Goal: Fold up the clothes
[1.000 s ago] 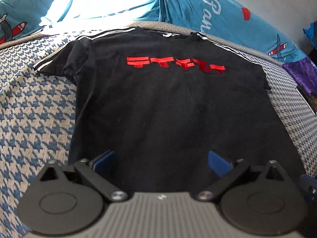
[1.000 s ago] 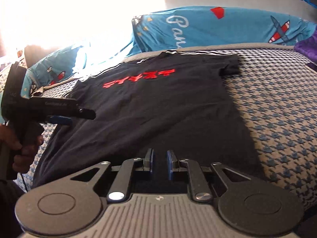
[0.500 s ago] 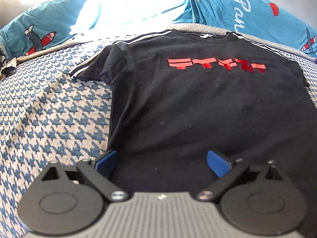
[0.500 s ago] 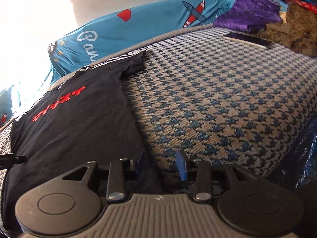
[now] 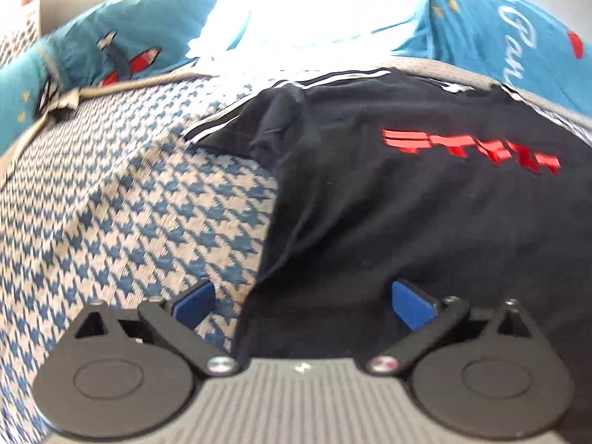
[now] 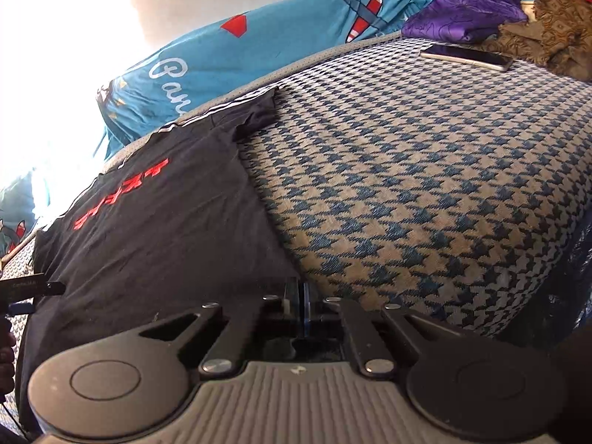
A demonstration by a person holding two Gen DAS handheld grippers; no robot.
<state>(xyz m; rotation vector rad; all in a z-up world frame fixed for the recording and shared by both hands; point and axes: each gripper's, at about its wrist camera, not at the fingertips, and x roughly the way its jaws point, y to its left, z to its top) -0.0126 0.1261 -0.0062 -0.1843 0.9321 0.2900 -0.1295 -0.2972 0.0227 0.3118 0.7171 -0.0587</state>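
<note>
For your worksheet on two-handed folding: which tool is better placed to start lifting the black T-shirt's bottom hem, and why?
Probably the right tool: it looks pressed shut at the black T-shirt hem corner, apparently pinching fabric. The left tool is open, straddling the shirt's other side edge, gripping nothing.

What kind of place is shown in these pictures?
Probably a bedroom at home: a black T-shirt with red lettering lies on a blue-and-beige houndstooth mattress, with teal aeroplane-print pillows behind and a slim phone nearby.
</note>
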